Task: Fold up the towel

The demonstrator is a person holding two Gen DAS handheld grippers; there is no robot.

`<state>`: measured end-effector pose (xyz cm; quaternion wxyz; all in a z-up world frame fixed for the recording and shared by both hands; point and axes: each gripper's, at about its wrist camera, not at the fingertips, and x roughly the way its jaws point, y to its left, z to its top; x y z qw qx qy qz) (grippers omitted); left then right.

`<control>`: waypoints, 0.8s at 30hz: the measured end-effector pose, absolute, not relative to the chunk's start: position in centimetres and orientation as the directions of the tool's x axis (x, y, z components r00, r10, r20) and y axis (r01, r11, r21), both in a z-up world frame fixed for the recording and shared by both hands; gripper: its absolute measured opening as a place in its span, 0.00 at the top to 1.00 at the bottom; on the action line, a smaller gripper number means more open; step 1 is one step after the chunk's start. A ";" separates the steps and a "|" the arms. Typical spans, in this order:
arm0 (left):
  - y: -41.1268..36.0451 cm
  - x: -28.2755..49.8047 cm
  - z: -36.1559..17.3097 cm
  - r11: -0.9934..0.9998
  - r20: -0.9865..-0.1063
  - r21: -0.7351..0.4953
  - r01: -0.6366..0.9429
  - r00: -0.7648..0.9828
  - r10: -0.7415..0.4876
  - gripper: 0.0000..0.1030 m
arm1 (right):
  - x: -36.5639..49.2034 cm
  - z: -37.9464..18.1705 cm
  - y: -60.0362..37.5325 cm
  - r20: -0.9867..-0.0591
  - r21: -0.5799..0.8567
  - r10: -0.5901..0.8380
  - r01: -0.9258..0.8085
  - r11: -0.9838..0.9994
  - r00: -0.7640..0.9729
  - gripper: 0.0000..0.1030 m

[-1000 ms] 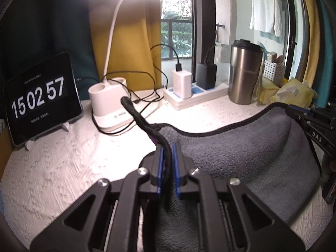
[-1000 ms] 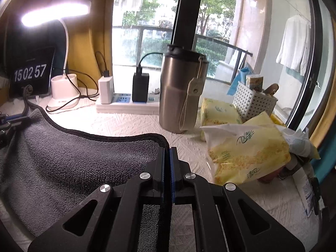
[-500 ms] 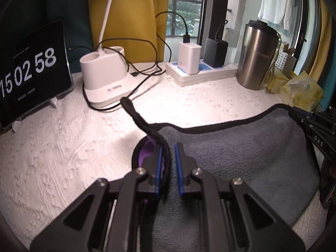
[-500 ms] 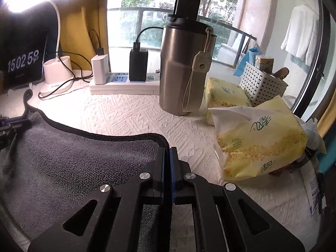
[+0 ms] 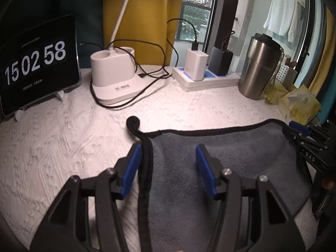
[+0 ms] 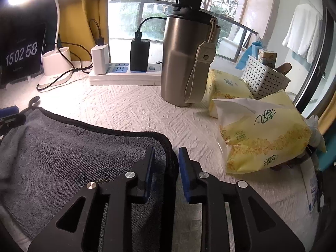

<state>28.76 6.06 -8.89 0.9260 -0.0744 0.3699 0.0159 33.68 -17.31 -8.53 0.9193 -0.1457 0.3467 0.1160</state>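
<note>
A grey towel (image 5: 220, 157) with black trim lies flat on the white textured table cover (image 5: 63, 138); it also shows in the right wrist view (image 6: 73, 155). Its black hanging loop (image 5: 133, 122) curls at the far left corner. My left gripper (image 5: 168, 161) is open over the towel's left edge, the trim lying just inside its left pad (image 5: 131, 168). My right gripper (image 6: 166, 163) is open, astride the towel's right far corner, the trim between its pads. The right gripper shows at the right edge of the left view (image 5: 310, 145).
At the back stand a clock tablet (image 5: 35, 67), a white lamp base (image 5: 113, 73) with cables, a power strip (image 5: 205, 79) with chargers and a steel tumbler (image 6: 187, 61). Yellow tissue packs (image 6: 262, 138) and a white basket (image 6: 264, 77) sit to the right.
Both grippers held the towel's far corners shut, lowered them to the table, and have now opened and released the towel, which lies flat.
</note>
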 end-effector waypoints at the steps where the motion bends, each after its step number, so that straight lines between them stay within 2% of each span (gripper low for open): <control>1: 6.1 28.6 -8.8 0.987 -0.685 -0.130 -0.090 0.728 -0.024 0.44 | 33.6 -8.4 -17.3 -0.670 -0.188 0.113 -0.315 0.930 0.733 0.70; 2: 6.1 28.3 -8.7 0.986 -0.683 -0.134 -0.095 0.730 -0.023 0.43 | 33.4 -8.3 -17.3 -0.669 -0.186 0.114 -0.314 0.931 0.734 0.69; 4: 6.0 27.8 -8.4 0.986 -0.678 -0.135 -0.098 0.735 -0.020 0.32 | 33.0 -8.1 -17.4 -0.667 -0.180 0.118 -0.313 0.933 0.736 0.67; 7: 5.8 26.8 -7.8 0.987 -0.665 -0.117 -0.108 0.747 0.003 0.23 | 32.3 -7.5 -17.8 -0.660 -0.169 0.125 -0.308 0.936 0.741 0.66; 13: 5.6 24.9 -6.4 0.987 -0.640 -0.111 -0.116 0.769 0.018 0.19 | 30.2 -6.6 -17.9 -0.644 -0.150 0.145 -0.309 0.939 0.751 0.65; 24: 3.8 21.0 -4.9 0.993 -0.587 -0.063 -0.104 0.808 0.048 0.19 | 26.0 -4.2 -17.7 -0.600 -0.142 0.186 -0.332 0.932 0.778 0.65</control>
